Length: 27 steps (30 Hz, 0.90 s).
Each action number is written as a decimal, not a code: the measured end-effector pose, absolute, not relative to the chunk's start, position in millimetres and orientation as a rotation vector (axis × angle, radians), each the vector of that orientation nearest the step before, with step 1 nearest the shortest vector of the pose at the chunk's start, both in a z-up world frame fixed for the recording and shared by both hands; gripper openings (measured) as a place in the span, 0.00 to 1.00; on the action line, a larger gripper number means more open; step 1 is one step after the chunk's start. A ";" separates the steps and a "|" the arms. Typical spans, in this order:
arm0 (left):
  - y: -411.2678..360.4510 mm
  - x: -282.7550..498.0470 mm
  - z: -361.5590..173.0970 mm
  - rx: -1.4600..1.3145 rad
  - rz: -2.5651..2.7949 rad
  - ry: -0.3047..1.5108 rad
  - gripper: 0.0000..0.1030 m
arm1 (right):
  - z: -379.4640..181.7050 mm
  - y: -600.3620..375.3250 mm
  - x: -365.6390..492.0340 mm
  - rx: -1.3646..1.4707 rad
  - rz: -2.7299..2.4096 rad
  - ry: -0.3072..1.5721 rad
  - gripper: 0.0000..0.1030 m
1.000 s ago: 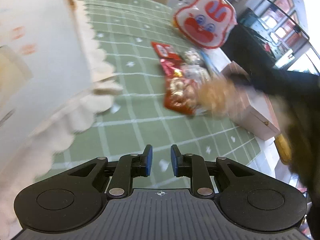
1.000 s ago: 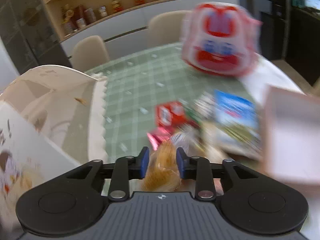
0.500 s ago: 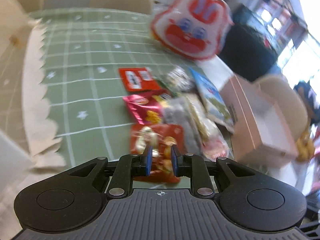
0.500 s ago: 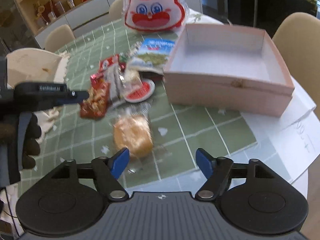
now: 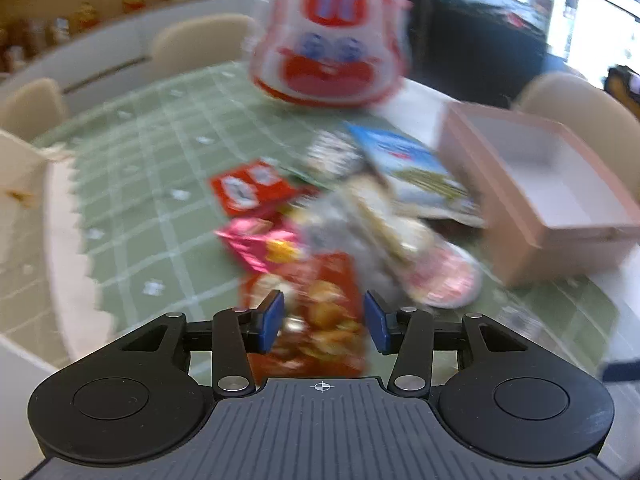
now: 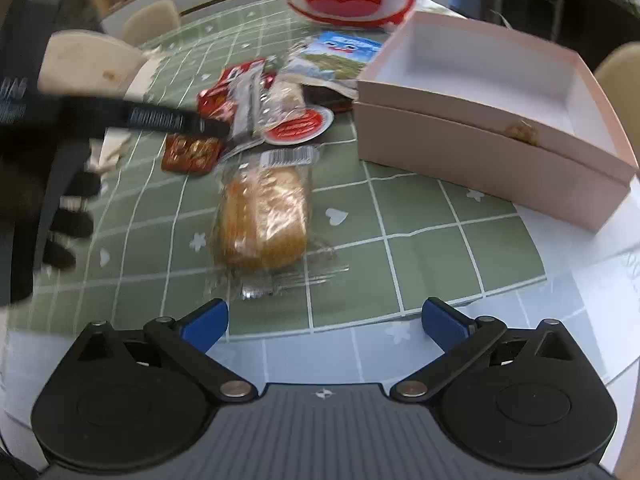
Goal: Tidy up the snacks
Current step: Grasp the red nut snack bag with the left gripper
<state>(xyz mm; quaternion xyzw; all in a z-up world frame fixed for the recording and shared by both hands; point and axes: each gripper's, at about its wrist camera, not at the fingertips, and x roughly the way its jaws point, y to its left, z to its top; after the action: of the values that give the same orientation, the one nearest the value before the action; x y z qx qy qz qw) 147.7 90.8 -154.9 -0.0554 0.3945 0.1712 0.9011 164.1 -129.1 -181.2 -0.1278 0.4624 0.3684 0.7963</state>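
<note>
Far left: cream scalloped bag sits at the tablecloth edge, and green cloth lies bare between it and the snack pile. Left gripper jaws are opening, pads apart; the red snack packet lies between them and under them, and blur hides whether either pad touches it. Just beyond it lie a pink packet, a red packet and clear-wrapped items, packed together. A blue-and-white bag butts against the pink box at right, leaving no gap there. A rabbit-face bag stands at the far side. In the right wrist view, the wrapped bread roll lies flat on the cloth in front of the right gripper, just near of the pile and apart from the box wall. The right gripper's jaws are opening wide with nothing between them. Open cloth lies right of the roll, up to the box and the white paper at the near-right table edge.
</note>
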 end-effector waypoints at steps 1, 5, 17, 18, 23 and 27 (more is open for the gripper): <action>96.6 148.2 -156.4 -0.123 0.384 0.825 0.50 | -181.8 -128.7 161.8 -0.295 0.799 0.981 1.00; 118.6 152.0 -157.6 -0.266 0.355 0.828 0.54 | -182.6 -128.3 156.2 -0.355 0.820 0.954 1.00; 114.1 142.6 -163.1 -0.176 0.257 0.850 0.65 | -184.9 -121.6 149.9 -0.385 0.771 0.924 1.00; 114.0 142.4 -163.1 -0.176 0.253 0.853 0.65 | -185.0 -121.4 150.3 -0.386 0.772 0.924 1.00; 105.6 134.2 -162.3 -0.146 0.187 0.881 0.65 | -181.9 -122.6 150.5 -0.389 0.751 0.967 0.98; 84.0 111.7 -161.2 -0.065 0.067 0.922 0.70 | -173.1 -135.6 145.1 -0.320 0.708 0.970 0.97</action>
<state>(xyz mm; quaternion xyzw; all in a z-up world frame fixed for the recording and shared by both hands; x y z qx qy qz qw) 111.7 84.0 -161.2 -0.0312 0.4448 0.0324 0.8945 145.1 -135.6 -173.1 -0.1499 0.4543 0.3317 0.8131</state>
